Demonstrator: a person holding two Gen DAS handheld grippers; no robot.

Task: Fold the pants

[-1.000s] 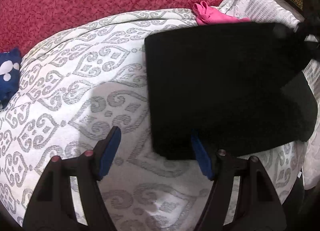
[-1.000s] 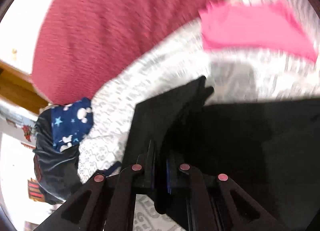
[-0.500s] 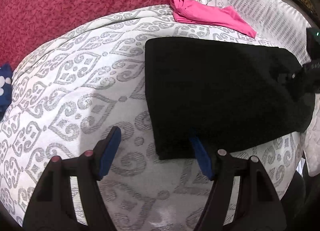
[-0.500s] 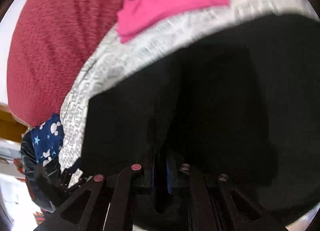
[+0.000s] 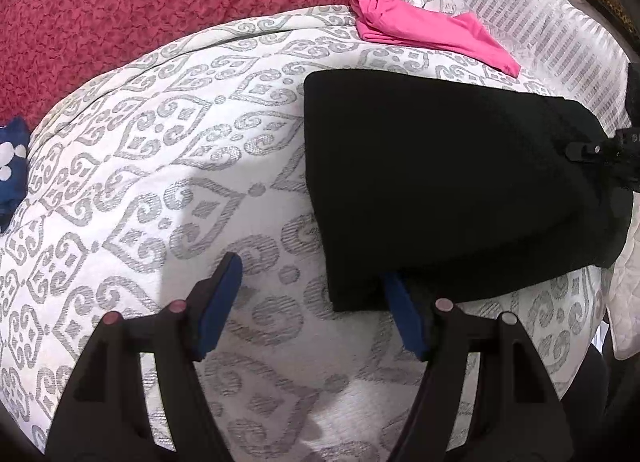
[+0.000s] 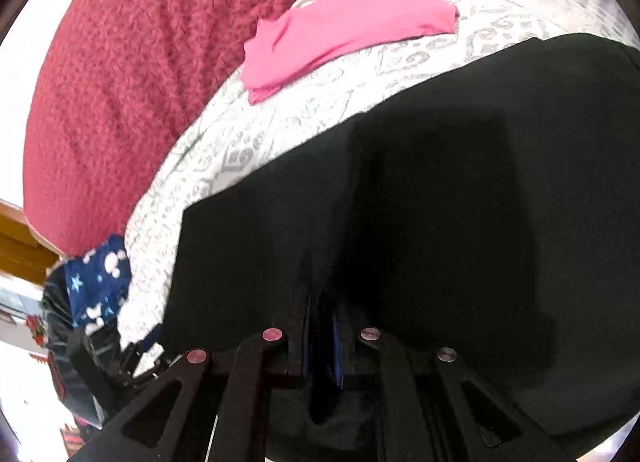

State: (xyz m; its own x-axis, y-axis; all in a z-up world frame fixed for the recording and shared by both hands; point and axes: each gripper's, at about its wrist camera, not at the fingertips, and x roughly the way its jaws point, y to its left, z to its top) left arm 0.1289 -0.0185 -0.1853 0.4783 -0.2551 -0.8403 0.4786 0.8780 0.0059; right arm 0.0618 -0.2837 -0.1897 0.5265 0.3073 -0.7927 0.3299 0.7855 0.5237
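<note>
The black pants [image 5: 440, 182] lie folded into a broad rectangle on the white, grey-patterned bedspread [image 5: 180, 142]. My left gripper [image 5: 312, 274] is open just above the bedspread at the pants' near left corner; its right pad [image 5: 404, 318] touches the pants' near edge and nothing sits between the pads. My right gripper [image 6: 322, 306] is shut on a pinch of the black pants [image 6: 440, 202] at their right end. The right gripper [image 5: 600, 150] also shows at the right edge of the left wrist view.
A pink garment [image 5: 428, 32] lies beyond the pants, near a striped pillow [image 5: 540, 30]. A red blanket [image 5: 160, 2] covers the far side of the bed. A blue garment with white figures [image 6: 100, 278] sits at the bed's left edge. Bare bedspread spreads to the pants' left.
My right gripper has swung across and down with the pants' edge in it, and the fabric now lies flatter and wider. The left gripper shifted slightly, staying open.
</note>
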